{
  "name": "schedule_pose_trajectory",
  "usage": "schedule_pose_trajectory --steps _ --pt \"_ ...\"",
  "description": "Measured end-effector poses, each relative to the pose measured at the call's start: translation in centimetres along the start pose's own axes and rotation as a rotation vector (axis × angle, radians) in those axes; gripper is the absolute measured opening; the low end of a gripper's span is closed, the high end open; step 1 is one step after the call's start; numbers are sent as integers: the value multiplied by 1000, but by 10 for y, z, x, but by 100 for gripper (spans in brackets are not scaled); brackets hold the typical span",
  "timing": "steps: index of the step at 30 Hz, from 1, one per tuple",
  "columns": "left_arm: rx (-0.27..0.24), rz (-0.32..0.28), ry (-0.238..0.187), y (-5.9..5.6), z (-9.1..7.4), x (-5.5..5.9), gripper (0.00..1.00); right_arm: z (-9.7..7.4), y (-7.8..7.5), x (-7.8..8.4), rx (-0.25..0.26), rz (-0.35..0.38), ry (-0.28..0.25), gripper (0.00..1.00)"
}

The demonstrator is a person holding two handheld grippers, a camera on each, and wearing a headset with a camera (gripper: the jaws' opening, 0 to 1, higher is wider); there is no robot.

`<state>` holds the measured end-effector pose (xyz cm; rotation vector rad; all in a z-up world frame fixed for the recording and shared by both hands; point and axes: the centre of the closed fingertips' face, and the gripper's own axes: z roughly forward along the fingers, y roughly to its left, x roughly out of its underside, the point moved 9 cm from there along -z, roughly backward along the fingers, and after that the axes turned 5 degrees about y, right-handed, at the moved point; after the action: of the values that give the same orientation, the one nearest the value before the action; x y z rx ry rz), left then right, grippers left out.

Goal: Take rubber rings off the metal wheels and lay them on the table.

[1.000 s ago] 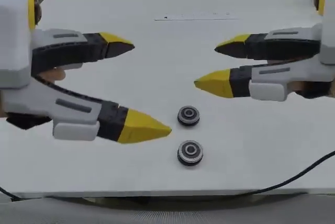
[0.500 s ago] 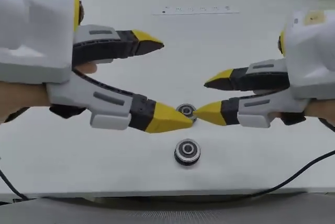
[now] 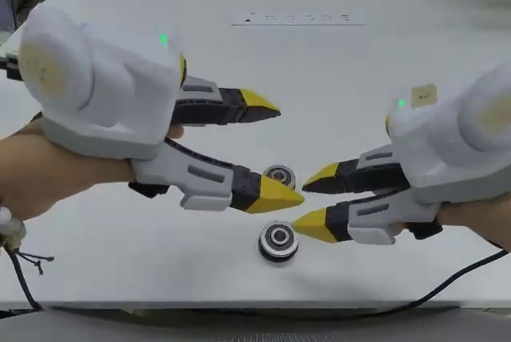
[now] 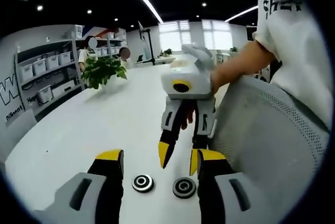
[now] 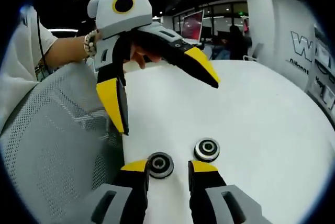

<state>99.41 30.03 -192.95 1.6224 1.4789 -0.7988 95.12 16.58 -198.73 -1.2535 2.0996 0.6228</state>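
The near wheel (image 3: 278,240) lies on the table (image 3: 399,78) just in front of the far wheel (image 3: 279,176). The left gripper (image 3: 283,153), jaws wide apart, hovers by the far wheel. The right gripper (image 3: 303,204), jaws slightly apart, sits just right of it.

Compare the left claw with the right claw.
1. Gap: the left claw has its jaws wide apart, while the right claw is open only a little.
2. Place: the left claw's lower jaw hides part of the far wheel, while the right claw's lower jaw points close to the near wheel.

Shared: both have yellow tips, hold nothing, and face each other above the table.
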Motion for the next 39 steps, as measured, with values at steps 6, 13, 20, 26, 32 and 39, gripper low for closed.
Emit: schedule_pose_trajectory --steps 6,13,20,26,32,39 --pt "10 -23 49 -3 15 27 43 17 8 7 -28 -5 70 29" --pt "35 -60 62 -13 22 40 38 21 9 13 -26 -24 124 25" --pt "100 -70 116 -23 33 53 27 21 7 14 -18 -7 118 23" --pt "103 -63 151 -26 37 61 23 22 8 14 -18 -14 121 22" --pt "127 -64 180 -27 36 67 15 22 8 13 -21 -27 122 21" --pt "132 -18 163 -29 38 71 8 23 8 14 -21 -34 130 21"
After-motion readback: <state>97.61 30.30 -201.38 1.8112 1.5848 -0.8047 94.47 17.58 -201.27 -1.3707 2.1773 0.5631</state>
